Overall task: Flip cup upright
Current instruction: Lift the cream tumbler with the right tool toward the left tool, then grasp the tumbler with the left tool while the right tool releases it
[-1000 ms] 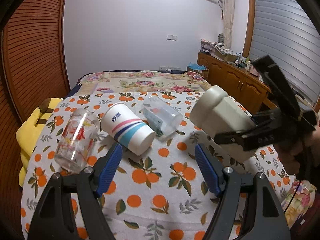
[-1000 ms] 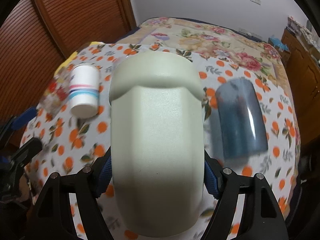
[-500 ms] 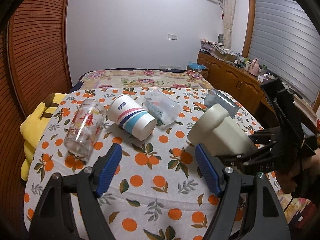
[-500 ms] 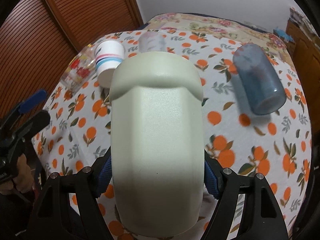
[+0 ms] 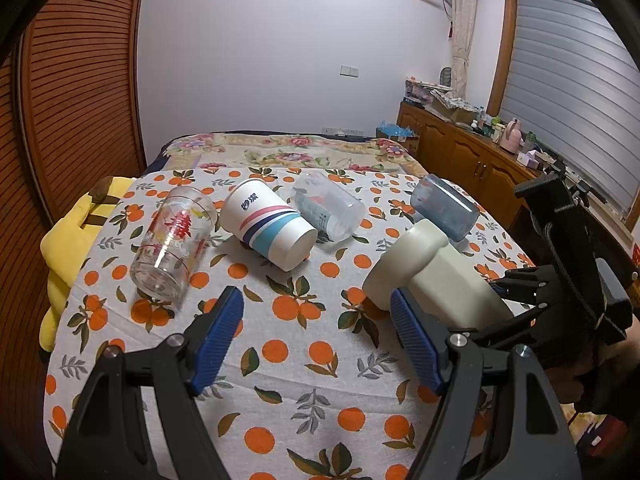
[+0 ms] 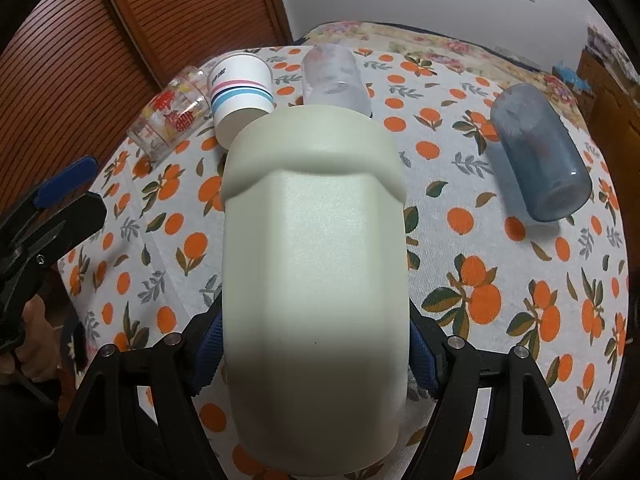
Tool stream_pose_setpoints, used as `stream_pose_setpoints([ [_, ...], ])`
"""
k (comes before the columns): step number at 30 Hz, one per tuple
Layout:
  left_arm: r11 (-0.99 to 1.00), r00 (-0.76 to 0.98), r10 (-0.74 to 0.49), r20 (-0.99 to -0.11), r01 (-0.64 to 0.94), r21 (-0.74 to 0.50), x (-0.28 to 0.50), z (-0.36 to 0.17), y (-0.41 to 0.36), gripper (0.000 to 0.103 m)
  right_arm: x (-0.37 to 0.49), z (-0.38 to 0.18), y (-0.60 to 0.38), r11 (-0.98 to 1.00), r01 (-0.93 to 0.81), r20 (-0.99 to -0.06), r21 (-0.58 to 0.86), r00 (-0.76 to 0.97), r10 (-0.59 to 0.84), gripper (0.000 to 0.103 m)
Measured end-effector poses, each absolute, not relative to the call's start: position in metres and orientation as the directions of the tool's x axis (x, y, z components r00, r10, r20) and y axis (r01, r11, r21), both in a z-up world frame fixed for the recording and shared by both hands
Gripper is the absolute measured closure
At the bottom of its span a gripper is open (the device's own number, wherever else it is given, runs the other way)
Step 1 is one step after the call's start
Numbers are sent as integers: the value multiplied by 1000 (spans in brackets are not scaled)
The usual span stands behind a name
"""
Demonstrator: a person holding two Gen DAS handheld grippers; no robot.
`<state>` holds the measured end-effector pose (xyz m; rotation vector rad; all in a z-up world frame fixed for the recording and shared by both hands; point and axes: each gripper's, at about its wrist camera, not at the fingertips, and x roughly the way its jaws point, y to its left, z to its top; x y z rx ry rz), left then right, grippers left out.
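My right gripper (image 6: 316, 356) is shut on a pale cream cup (image 6: 316, 264), held on its side with one end low over the tablecloth; it also shows in the left wrist view (image 5: 424, 276), with the right gripper (image 5: 520, 292) behind it. My left gripper (image 5: 316, 332) is open and empty over the table's near part. Lying on their sides are a clear glass with red print (image 5: 172, 248), a striped paper cup (image 5: 268, 228), a clear plastic cup (image 5: 328, 208) and a blue tumbler (image 5: 444, 208).
The round table (image 5: 304, 392) has an orange-print cloth. A yellow plush (image 5: 72, 240) lies off its left edge. A bed (image 5: 288, 152) stands behind and a wooden sideboard (image 5: 472, 164) at the right. A slatted wooden door (image 5: 68, 120) is at the left.
My right gripper has lowered the cream cup towards the tablecloth and swung it round. My left gripper has drawn back a little and stays open.
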<state>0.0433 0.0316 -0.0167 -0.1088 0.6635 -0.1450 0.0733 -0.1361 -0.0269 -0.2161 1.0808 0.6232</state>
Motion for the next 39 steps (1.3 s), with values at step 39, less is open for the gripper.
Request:
stream_pose_setpoints([
  [39,976,559,-206,-803,62,-207,97,-2,-51,26,39,25,-258,862,-473,-706,180,548,448,19],
])
